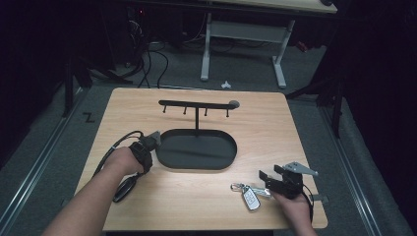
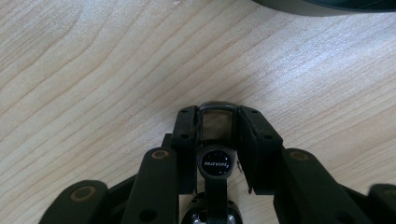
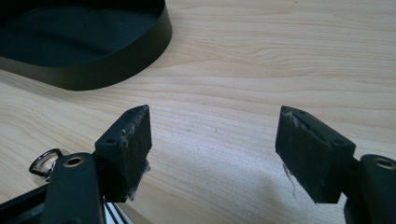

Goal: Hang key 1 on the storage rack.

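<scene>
Two claws: left [image 2: 215, 122] clamps what seems a key fob [image 2: 215, 163].

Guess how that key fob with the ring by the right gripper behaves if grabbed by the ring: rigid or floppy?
Probably floppy: the key fob joins its metal ring by a loose link, so it would likely dangle and swing. It lies flat on the table, so rolling seems unlikely. A smooth casing could slip between the right gripper pads.

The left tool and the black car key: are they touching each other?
Touching. The left gripper view shows the left tool with both pads pressed on the black car key.
</scene>
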